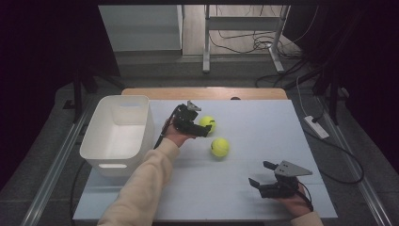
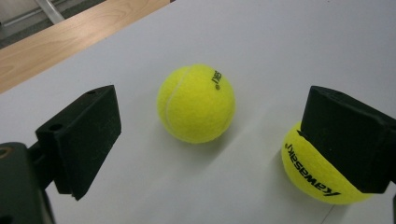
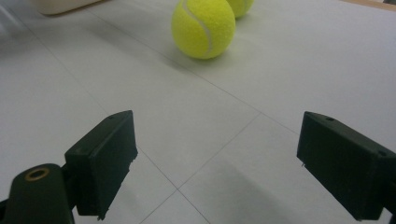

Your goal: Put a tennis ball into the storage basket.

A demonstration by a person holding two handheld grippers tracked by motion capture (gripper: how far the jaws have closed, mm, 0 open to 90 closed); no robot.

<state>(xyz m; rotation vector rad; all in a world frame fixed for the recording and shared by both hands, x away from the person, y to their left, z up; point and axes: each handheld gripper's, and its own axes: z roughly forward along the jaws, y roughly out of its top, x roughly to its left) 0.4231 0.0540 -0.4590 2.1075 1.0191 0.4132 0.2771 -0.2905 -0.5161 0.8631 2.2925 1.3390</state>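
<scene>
Two yellow tennis balls lie on the pale grey table top [image 1: 263, 122]: the far ball [image 1: 208, 122] and the near ball [image 1: 219, 147]. My left gripper [image 1: 202, 127] is open right beside the far ball, pointing right. In the left gripper view, my left gripper [image 2: 210, 140] has one ball [image 2: 196, 102] lying ahead of the gap between its jaws, while a second ball [image 2: 313, 175] is partly hidden behind the right jaw. My right gripper [image 1: 259, 173] stands open and empty near the front right. From my right gripper [image 3: 219, 163], both balls lie well ahead: the closer ball [image 3: 203, 28] and the one behind it [image 3: 240, 5].
A white plastic bin [image 1: 117, 134] stands at the table's left side, next to the left forearm; its corner [image 3: 60, 4] shows in the right gripper view. A wooden strip [image 1: 202, 92] runs along the far edge. Cables and table legs lie on the floor beyond.
</scene>
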